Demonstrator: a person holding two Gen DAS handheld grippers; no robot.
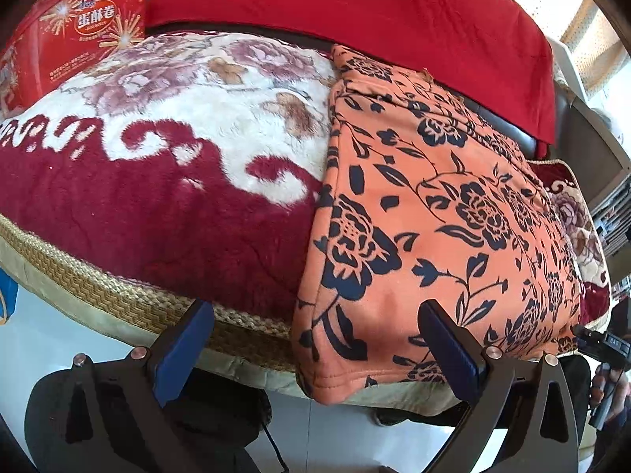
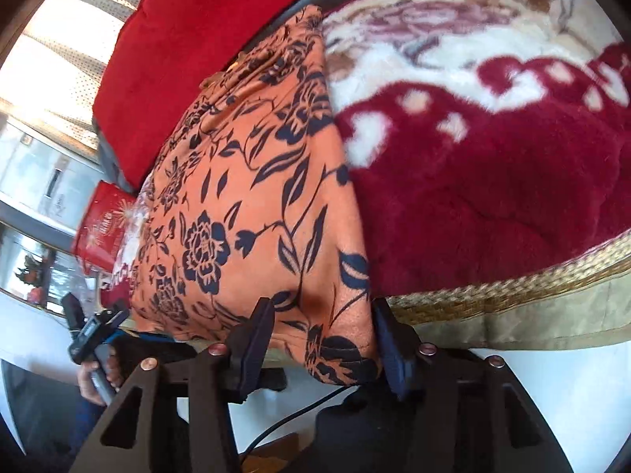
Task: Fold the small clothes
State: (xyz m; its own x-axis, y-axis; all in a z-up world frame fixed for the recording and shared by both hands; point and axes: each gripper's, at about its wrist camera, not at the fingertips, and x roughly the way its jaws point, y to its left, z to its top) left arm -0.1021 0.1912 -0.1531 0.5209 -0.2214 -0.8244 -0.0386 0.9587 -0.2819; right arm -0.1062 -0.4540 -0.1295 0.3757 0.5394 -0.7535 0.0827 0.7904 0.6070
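Blur smearing the plush blanket [image 2: 493, 181] in the right view, softening its crimson and cream swirls; cropping a red tin [image 1: 79, 31] at the left view's corner; showing only part of a hand [image 2: 98, 374] at the frame's edge. Lying folded on that fluffy blanket, a fleecy orange garment [image 1: 434, 205] with dark blue flowers, its near corner drooping over a woven golden trim [image 1: 118, 295], a red velvety cushion [image 1: 355, 8] behind. Spreading wide and released, the left tongs [image 1: 315, 343], framing that hanging corner without touching it. Bracketing the other near corner closely, the right tongs [image 2: 323, 339]; cannot tell whether pressing the cloth.
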